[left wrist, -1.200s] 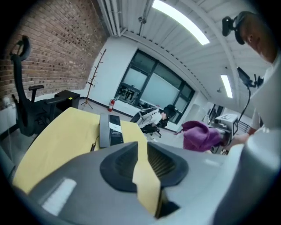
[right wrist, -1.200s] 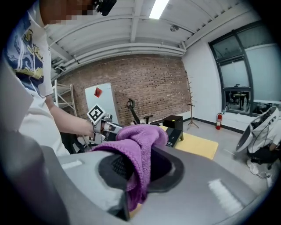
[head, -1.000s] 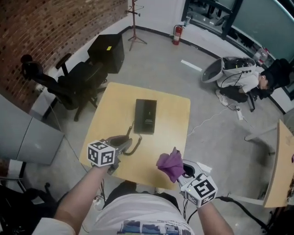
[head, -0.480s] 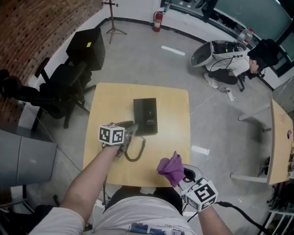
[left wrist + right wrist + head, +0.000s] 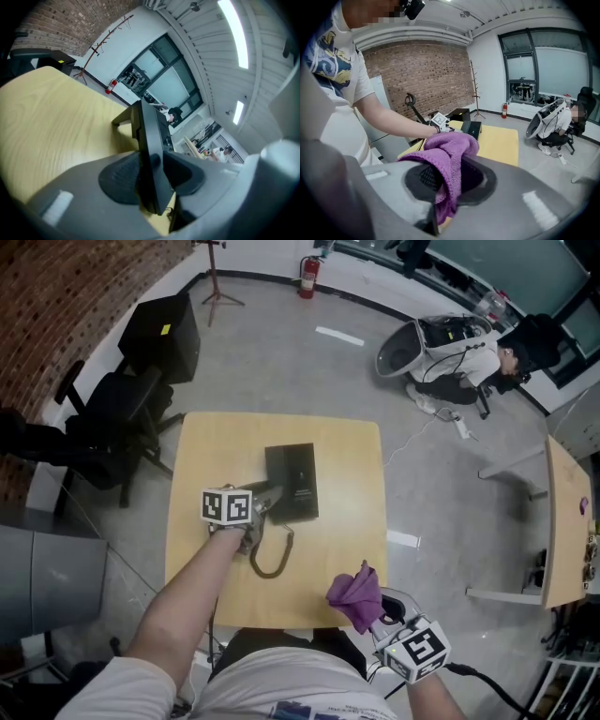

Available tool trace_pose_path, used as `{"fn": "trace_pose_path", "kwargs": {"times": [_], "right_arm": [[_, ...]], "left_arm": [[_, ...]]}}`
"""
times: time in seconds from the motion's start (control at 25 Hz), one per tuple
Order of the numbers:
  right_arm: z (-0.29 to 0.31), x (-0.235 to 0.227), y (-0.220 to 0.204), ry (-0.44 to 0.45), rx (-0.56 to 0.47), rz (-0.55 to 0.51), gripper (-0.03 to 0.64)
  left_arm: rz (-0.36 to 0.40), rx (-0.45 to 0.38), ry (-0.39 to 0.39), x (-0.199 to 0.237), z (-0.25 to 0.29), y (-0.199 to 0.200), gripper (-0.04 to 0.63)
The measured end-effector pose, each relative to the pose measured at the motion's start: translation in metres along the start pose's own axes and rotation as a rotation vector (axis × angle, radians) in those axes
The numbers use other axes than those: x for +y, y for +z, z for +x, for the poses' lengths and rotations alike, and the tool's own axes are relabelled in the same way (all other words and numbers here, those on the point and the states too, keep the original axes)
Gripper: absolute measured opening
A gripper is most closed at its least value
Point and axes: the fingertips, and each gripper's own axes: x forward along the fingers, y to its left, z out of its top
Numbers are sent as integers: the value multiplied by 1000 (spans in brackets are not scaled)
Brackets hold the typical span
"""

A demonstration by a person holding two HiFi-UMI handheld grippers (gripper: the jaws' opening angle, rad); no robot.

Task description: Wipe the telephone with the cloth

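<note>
The black telephone base [image 5: 295, 479] lies in the middle of the yellow table [image 5: 216, 446]. Its dark handset [image 5: 151, 154] stands edge-on between the jaws of my left gripper [image 5: 261, 505], right at the base's left side. The jaws are opening, and a thin gap shows beside the right pad. The coiled cord [image 5: 273, 562] loops toward me on the tabletop. My right gripper [image 5: 375, 601] hangs at the table's near right corner, shut on a purple cloth [image 5: 354, 589]. The cloth [image 5: 450, 154] drapes over that gripper's pads, with the telephone [image 5: 471, 127] seen beyond.
Black office chairs [image 5: 112, 413] and a black cabinet [image 5: 161, 334] stand left of the table. A person sits on a chair [image 5: 487, 352] at the far right. Another table [image 5: 562, 521] is at the right edge. A fire extinguisher [image 5: 307, 276] stands by the far wall.
My left gripper has carried the handset from the table's near left part up to the base's left side. The purple cloth has stayed in the right gripper near the front edge.
</note>
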Motion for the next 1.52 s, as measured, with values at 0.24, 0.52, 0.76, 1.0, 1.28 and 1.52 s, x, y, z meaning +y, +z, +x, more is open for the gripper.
{"fn": "trace_pose_path", "kwargs": {"times": [0.24, 0.52, 0.76, 1.0, 1.28, 1.52], "right_arm": [[-4, -3, 2, -21, 3, 17, 43], [0, -6, 9, -31, -11, 17, 43], [0, -6, 8, -21, -21, 16, 43], [-9, -14, 9, -1, -37, 4, 43], [-9, -26, 27, 44, -87, -26, 43], [-10, -38, 50, 85, -134, -79, 43]], "left_arm": [[-13, 14, -3, -2, 1, 1, 135], [7, -4, 93, -5, -6, 3, 117], [37, -28, 158, -12, -13, 7, 92], [18, -48, 140, -25, -20, 3, 81], [-95, -157, -4, -63, -44, 3, 80], [-180, -254, -174, -123, -66, -2, 80]]}}
